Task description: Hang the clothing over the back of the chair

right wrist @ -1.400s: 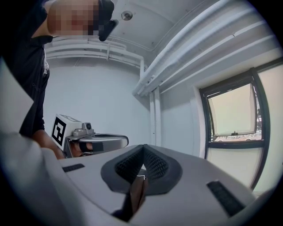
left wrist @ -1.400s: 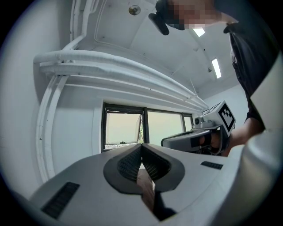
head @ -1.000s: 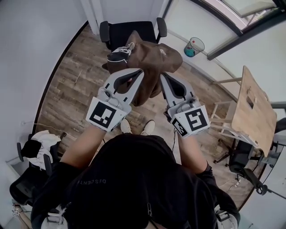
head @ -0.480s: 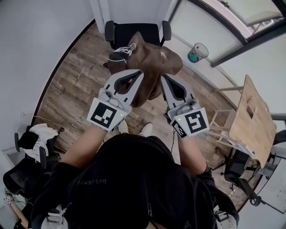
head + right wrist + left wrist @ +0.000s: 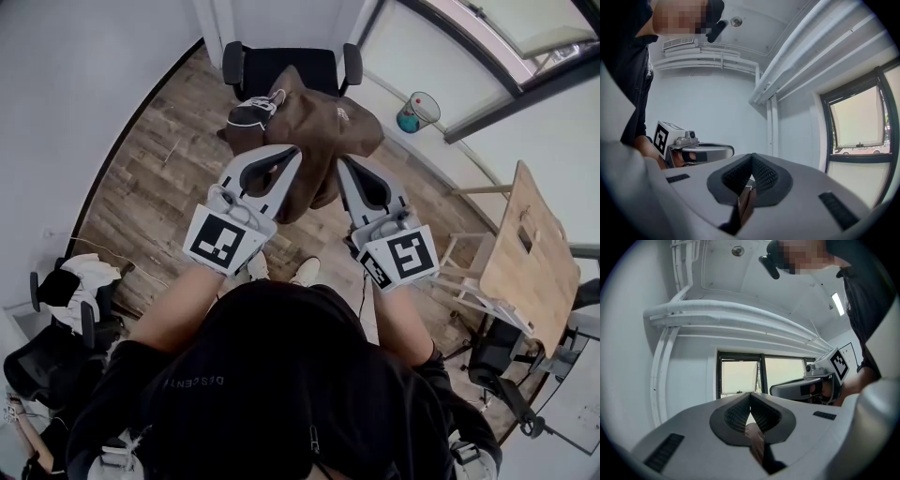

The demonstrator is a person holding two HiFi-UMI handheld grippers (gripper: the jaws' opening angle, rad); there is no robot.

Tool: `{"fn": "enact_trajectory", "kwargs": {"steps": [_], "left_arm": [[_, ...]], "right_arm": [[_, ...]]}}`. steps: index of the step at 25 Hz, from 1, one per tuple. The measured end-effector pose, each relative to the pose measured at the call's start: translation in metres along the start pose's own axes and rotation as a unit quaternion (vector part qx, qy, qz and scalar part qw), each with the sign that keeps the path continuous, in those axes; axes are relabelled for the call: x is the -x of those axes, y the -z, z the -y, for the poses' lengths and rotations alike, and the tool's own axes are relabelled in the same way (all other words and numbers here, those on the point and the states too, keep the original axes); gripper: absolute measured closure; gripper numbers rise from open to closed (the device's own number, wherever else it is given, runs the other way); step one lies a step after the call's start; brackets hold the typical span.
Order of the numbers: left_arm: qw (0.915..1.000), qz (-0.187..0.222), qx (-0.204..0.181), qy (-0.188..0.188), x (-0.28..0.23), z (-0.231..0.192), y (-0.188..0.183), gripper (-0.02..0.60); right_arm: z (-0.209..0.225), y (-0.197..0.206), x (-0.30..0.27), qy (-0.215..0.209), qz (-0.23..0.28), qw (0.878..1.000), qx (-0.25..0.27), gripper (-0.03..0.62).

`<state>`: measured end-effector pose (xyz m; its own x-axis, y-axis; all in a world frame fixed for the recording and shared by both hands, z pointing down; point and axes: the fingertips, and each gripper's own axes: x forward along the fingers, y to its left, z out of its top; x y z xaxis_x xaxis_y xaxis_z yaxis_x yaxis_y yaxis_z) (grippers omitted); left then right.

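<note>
I hold both tongs out level in front of me, side by side. My left gripper [image 5: 289, 153] is clenched on the clothing [image 5: 323, 122], a brown garment. In the left gripper view its ribbed pads meet at the tips, and a fold of brown cloth is nipped in the gap just behind them. My right gripper [image 5: 343, 161] is clenched on the same garment, and the right gripper view shows a fold of cloth caught between its pads in the same way.

The garment hangs bunched from the two tongs, in the air above the wooden floor [image 5: 159, 178]. It has a black-and-white part [image 5: 253, 112] on its left side and a small pale print [image 5: 342, 112] on its right. It is not yet over the chair back. From the head view its far edge overlaps the seat of the black chair [image 5: 286, 66], and I cannot tell whether the two touch.

The chair has two armrests and stands close to the white wall [image 5: 75, 84]. A teal bin [image 5: 417, 111] sits on the floor well to its right. A wooden table [image 5: 530, 244] stands at my right. At my left a second chair [image 5: 70, 300] carries white and dark cloth. My shoes [image 5: 307, 270] show on the floor between my forearms
</note>
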<state>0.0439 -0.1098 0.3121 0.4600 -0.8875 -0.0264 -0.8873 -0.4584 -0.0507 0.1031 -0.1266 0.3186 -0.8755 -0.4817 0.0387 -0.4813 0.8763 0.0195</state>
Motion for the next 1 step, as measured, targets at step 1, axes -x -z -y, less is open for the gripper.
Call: {"fn": "enact_trajectory", "kwargs": {"steps": [1], "left_arm": [[1.0000,0.001,0.000,0.000,0.0007,0.0002,0.0001,0.563]], "right_arm": [[-0.0006,0.0002,0.0000,0.000,0.000,1.000,0.000,0.588]]}}
